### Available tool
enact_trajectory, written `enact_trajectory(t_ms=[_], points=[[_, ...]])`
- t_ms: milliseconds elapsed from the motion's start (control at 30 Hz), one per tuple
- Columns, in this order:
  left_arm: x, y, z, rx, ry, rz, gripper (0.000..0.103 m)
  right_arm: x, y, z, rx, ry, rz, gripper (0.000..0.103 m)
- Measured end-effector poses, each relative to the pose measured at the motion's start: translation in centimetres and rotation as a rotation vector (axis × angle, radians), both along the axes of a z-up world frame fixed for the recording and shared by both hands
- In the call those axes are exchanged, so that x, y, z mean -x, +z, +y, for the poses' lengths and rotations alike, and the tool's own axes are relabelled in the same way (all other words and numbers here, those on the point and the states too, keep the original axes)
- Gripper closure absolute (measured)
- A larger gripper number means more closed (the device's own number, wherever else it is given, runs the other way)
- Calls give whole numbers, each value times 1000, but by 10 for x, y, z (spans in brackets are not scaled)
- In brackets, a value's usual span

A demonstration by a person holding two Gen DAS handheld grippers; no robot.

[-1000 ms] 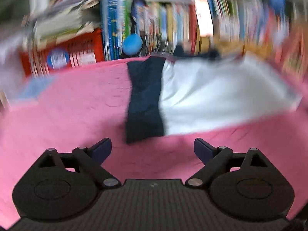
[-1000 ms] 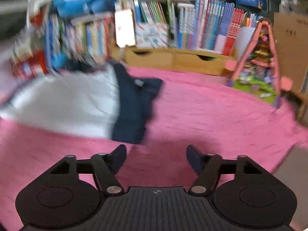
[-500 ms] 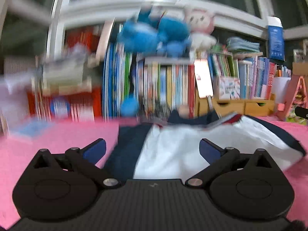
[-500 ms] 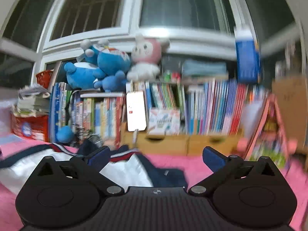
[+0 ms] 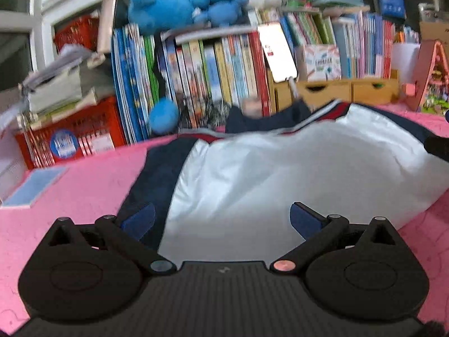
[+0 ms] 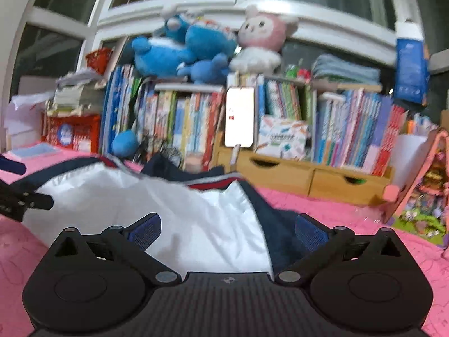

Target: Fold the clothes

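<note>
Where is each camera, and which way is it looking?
Left wrist: on the left gripper, looking across the jacket toward the books; its open fingers show.
Right wrist: on the right gripper, facing the same shelf; its open fingers show.
Shared: jacket, pink cover, blue plush toys.

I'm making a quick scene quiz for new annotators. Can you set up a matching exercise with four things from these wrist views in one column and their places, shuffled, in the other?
Things:
1. jacket
2. blue plush toy
3. phone
4. red crate

Places:
A. propped upright in front of the books
B. on top of the bookshelf, beside a pink-and-white plush
C. spread on the pink cover, just ahead of both grippers
D. far left, under a pile of papers

Pairs: 1-C, 2-B, 3-A, 4-D
</note>
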State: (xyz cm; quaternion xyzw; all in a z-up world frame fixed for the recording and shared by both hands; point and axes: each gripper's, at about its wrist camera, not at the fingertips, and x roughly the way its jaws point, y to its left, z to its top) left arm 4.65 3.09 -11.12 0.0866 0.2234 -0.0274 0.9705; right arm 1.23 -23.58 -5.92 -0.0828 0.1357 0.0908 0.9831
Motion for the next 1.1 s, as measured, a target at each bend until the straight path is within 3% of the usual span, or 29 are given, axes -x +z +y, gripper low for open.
enact_trajectory(t_ms=[167, 333, 400, 533, 633, 833, 933, 1000, 1100], points=[[-8, -7, -9, -59, -4, 79, 0, -21, -14, 21, 121, -11, 172, 0], [-16, -12, -9, -56, -5, 144, 0, -33, -30, 36, 216, 3, 265, 0], [-19, -11, -1, 0, -10, 173, 0, -34, -31, 30, 177, 4, 286, 0], [-25, -13, 20, 137, 3, 225, 0, -44, -32, 6, 2, 16, 383, 0], [-24, -12, 19, 126, 20, 224, 0, -47, -31, -9, -101, 16, 410, 0], [-23, -12, 18, 125, 26, 225, 0, -45, -23, -2, -57, -60, 442, 0], [-24, -12, 18, 125, 28, 226, 0, -39, 0, 8, -127, 5, 432, 0], [-24, -12, 19, 128, 27, 226, 0, -42, 16, 23, -178, 77, 426, 4], [-23, -13, 18, 127, 28, 225, 0, -67, 28, 62, -156, 149, 475, 24]])
